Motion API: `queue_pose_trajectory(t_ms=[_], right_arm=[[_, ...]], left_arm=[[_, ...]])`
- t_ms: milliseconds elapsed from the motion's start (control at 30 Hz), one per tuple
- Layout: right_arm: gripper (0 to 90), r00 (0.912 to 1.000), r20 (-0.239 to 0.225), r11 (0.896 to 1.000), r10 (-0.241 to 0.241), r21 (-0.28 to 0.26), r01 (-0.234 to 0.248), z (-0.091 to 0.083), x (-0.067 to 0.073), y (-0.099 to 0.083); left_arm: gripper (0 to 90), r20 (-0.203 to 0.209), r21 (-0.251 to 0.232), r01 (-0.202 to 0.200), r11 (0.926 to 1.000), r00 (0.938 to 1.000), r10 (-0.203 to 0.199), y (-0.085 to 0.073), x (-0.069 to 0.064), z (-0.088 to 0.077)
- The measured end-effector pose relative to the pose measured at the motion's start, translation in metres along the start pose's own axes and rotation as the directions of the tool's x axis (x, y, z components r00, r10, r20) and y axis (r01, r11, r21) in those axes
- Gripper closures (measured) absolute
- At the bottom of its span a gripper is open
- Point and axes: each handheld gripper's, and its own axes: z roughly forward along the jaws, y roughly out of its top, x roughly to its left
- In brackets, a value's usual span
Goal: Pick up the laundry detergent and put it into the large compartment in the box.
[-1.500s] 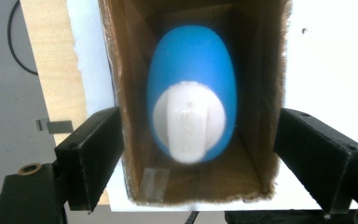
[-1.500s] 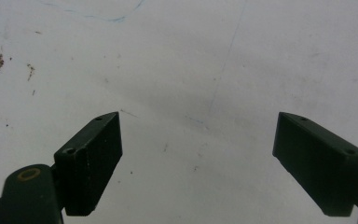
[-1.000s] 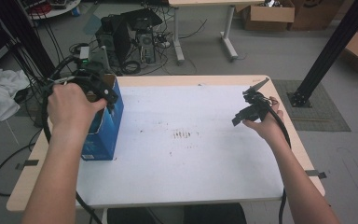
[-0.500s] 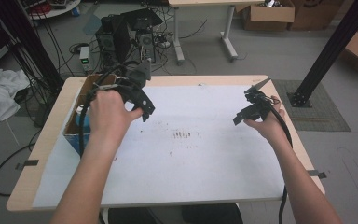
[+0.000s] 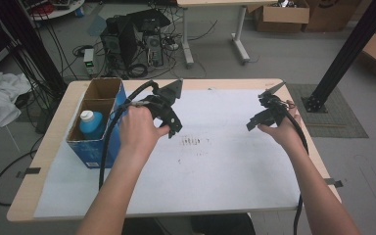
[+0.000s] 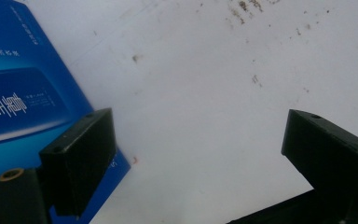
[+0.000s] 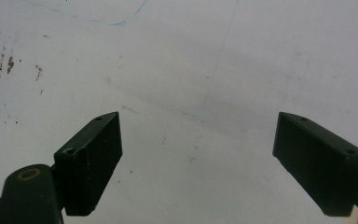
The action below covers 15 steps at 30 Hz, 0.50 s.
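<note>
Found the left gripper (image 5: 171, 115) raised over the worktop (image 5: 235, 191), just right of the blue box (image 5: 85, 147), with jaws spread wide and nothing between them. Confirmed the same in the left gripper view (image 6: 200, 154): open gap, stained white sheet beneath, the printed side of the blue box (image 6: 23, 102) close by the one jaw. Noted the right gripper (image 5: 264, 110) well apart, near the right edge of the worktop, likewise with jaws spread and empty (image 7: 198, 158) over the bare sheet.

Located the blue box at the left edge of the worktop, upright, open at the top, divided into two compartments. Saw a blue bottle (image 5: 91, 122) with a white cap (image 5: 85, 115) standing in the nearer compartment; made out nothing in the farther one.

Judged the box to be thin cardboard: light by itself, somewhat heavier with the bottle in it, and apt to buckle if squeezed across an unsupported wall. Thought it best gripped at the top rim beside the divider, where the walls brace each other, or pushed low on its side rather than pinched. Took the bottle for smooth, rigid plastic, possibly slippery; could not tell how full. Reckoned the neck just under the cap the safest hold, reached straight down from above, given the tight fit between the compartment walls.
</note>
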Motion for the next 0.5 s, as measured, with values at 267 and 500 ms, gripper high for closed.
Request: queue_pose_trajectory(t_ms=[267, 500], right_arm=[[15.6, 1.0, 0.004, 1.0, -0.001, -0.002, 0.001, -0.0003, -0.0018, -0.0011], [15.6, 1.0, 0.001, 1.0, 0.007, -0.005, -0.007, -0.0007, -0.0029, -0.0016]], left_arm=[[9.3, 0.008, -0.004, -0.019, 0.9998, 0.9998, 0.019, 0.0048, -0.0082, 0.0035], [9.0, 0.007, -0.004, -0.021, 0.9998, 0.9998, 0.021, 0.0055, -0.0096, 0.0032]])
